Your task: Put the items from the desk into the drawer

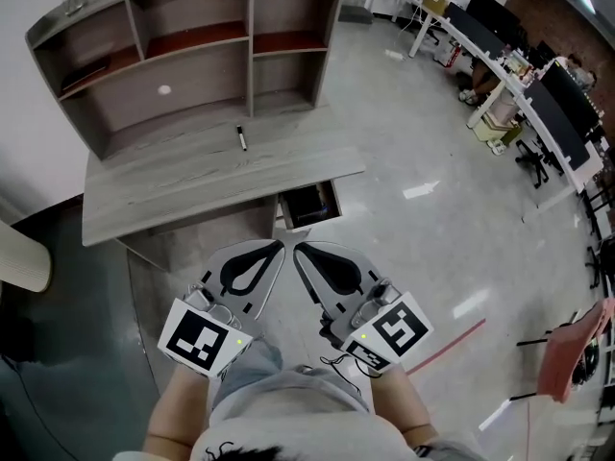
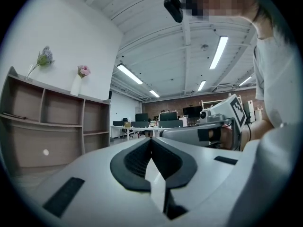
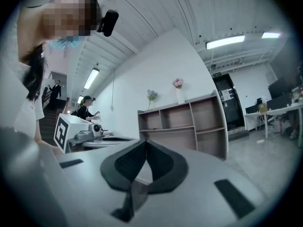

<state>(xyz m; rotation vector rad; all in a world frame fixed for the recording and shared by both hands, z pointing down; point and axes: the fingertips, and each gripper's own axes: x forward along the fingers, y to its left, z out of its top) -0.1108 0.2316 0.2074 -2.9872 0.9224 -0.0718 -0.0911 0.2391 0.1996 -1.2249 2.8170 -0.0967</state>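
A pen [image 1: 241, 137] lay alone on the wooden surface [image 1: 173, 185], just in front of the shelf unit [image 1: 144, 75]. Below the surface's front edge the drawer [image 1: 309, 206] stood open. Both grippers were held low and side by side, well back from the pen. The left gripper [image 2: 151, 139] and the right gripper [image 3: 144, 141] each had their fingers pressed together on nothing.

We cannot identify the small dark item [image 1: 241, 138] on the desk [image 1: 192, 185], above centre; its top partly hides the drawer [image 1: 309, 206].
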